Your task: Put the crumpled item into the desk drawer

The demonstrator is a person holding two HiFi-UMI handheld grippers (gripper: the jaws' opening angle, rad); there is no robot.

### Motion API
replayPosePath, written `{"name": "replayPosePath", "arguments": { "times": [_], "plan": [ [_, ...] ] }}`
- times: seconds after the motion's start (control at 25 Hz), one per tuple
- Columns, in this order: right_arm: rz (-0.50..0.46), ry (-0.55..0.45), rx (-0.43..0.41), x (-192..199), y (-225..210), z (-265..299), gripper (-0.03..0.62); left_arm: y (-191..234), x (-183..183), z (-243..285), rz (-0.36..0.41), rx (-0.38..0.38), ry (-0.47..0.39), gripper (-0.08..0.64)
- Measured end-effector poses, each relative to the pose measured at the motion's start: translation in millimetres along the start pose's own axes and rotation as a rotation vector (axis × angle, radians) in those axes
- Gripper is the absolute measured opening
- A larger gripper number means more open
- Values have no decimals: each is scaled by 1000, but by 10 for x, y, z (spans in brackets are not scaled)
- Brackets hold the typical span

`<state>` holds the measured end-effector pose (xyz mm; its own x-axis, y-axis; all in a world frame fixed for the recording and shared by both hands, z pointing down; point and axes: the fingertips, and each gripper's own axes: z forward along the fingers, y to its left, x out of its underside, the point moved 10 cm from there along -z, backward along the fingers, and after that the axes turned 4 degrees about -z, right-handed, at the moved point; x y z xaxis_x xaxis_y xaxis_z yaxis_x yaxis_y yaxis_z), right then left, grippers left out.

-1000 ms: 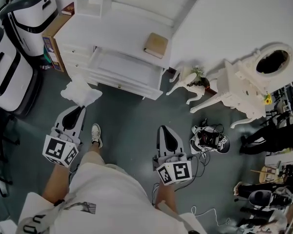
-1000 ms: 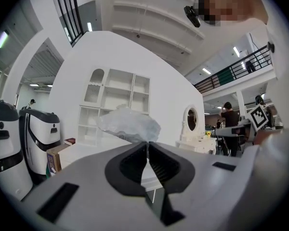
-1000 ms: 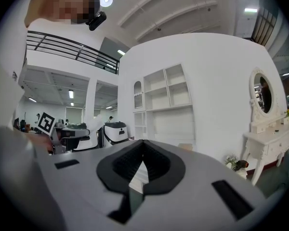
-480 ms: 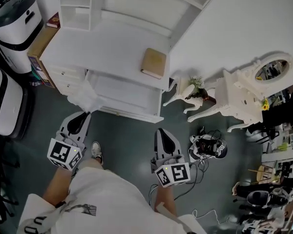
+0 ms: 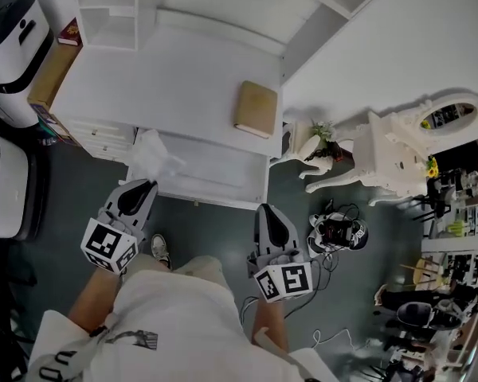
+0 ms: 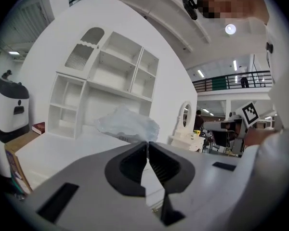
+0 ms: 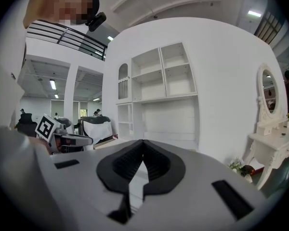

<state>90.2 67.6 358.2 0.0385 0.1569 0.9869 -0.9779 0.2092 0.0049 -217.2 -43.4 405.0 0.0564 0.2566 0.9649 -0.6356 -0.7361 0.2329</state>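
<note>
A crumpled white plastic item (image 5: 153,156) (image 6: 127,124) hangs from the tips of my left gripper (image 5: 143,183) (image 6: 147,143), which is shut on it. In the head view it hovers over the left end of the open desk drawer (image 5: 215,177). The drawer sticks out from the front of the white desk (image 5: 167,78). My right gripper (image 5: 269,212) (image 7: 143,142) is shut with nothing in it and sits just in front of the drawer's right corner. In the right gripper view it points at the desk's shelf unit (image 7: 156,88).
A tan book (image 5: 255,108) lies on the desk top. A white robot-like machine (image 5: 8,30) and a cardboard box (image 5: 52,70) stand at the left. A small white vanity table (image 5: 390,161), a horse figurine (image 5: 315,150) and shoes (image 5: 338,233) are on the floor at the right.
The person has stepped closer to the desk. My left gripper has carried the crumpled item from beside the drawer's left corner to above the drawer. The right gripper came nearer too.
</note>
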Motion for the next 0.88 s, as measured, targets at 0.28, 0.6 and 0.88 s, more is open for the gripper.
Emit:
{"name": "replayPosePath", "arguments": {
  "times": [0.28, 0.6, 0.88],
  "plan": [
    [17, 15, 30, -15, -401, 165, 9, -53, 32, 527, -53, 58, 65, 26],
    [30, -52, -95, -55, -1060, 698, 9, -291, -104, 1099, -20, 9, 62, 26],
    [44, -48, -170, 15, -1387, 1016, 9, -338, -59, 1374, -9, -65, 77, 26]
  ]
}}
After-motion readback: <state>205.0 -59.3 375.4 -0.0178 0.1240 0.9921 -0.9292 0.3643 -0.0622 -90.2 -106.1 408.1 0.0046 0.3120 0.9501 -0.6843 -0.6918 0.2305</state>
